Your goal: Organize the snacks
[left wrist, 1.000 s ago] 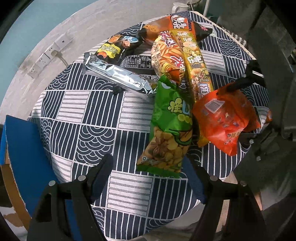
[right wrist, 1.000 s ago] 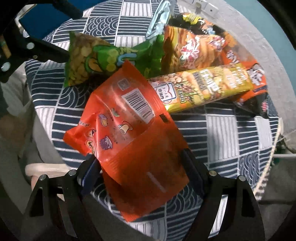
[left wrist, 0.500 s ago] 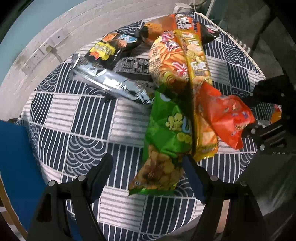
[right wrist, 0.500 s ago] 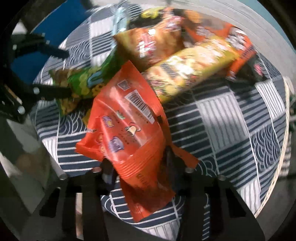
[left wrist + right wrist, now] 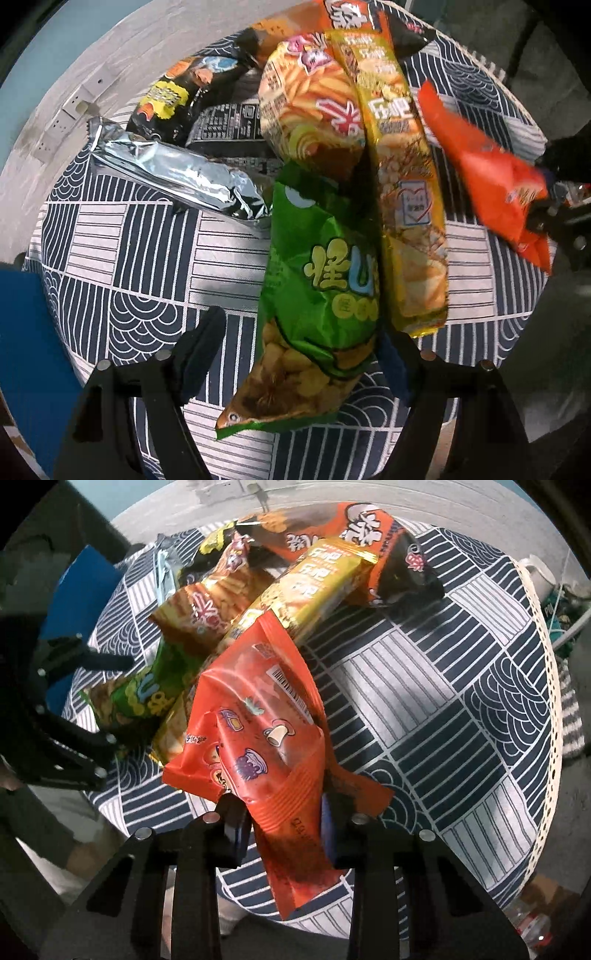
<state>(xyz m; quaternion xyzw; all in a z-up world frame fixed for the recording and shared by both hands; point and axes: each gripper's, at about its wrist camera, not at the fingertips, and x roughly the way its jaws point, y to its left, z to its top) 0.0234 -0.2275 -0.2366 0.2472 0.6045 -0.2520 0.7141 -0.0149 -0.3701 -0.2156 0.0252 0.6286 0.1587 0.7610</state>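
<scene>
**Orange pouch pinched, green bag straddled**

Navy-and-white patterned cloth over a round table (image 5: 122, 258), seen from the left wrist camera. Toward the far-left edge, a silver foil pack (image 5: 177, 173) lying flat, with a black snack bag (image 5: 173, 103) just behind it. At the middle, a green snack bag (image 5: 317, 280) running lengthwise toward the near edge, its lower end between the spread fingers of the left gripper (image 5: 299, 354); jaws just now closing in, pads not yet pressing on the bag. Behind the green bag, a red-and-yellow chip bag (image 5: 310, 110). Just right of both, a long yellow pack (image 5: 402, 192), touching the green bag along its side. At the far edge, an orange-and-black bag (image 5: 362, 22) under the top of the pile. Near the right edge, an orange pouch (image 5: 495, 177) lifted clear of the cloth, tilted. From the right wrist view, right gripper (image 5: 284, 816) clamped tight on that pouch's lower end, barcode side up. Beyond the far-right edge, a white mug (image 5: 539, 576).
</scene>
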